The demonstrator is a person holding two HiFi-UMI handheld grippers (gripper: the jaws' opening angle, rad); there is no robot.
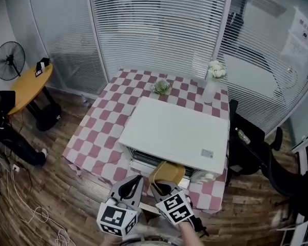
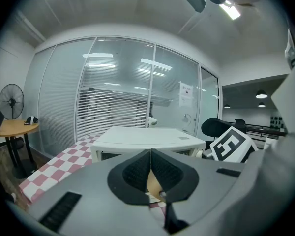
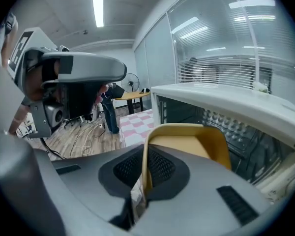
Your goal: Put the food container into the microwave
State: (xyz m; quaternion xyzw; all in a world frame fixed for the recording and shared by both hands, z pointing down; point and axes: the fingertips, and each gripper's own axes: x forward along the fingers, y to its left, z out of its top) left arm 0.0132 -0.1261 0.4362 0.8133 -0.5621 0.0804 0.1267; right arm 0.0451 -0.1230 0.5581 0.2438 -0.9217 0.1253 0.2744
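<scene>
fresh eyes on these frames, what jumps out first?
A white microwave sits mid-table on a red-and-white checked cloth, with its front open toward the person. At that opening, the right gripper is clamped on the rim of a yellow container. The left gripper is just beside it, jaws together and holding nothing.

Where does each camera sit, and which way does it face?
Head view: on the person's head, looking down at microwave and table; left tool, right tool show.
Left gripper view: on left tool, facing the microwave past closed jaws; right tool's cube shows.
Right gripper view: on right tool, facing the open microwave; jaws grip the container.
All share the microwave.
</scene>
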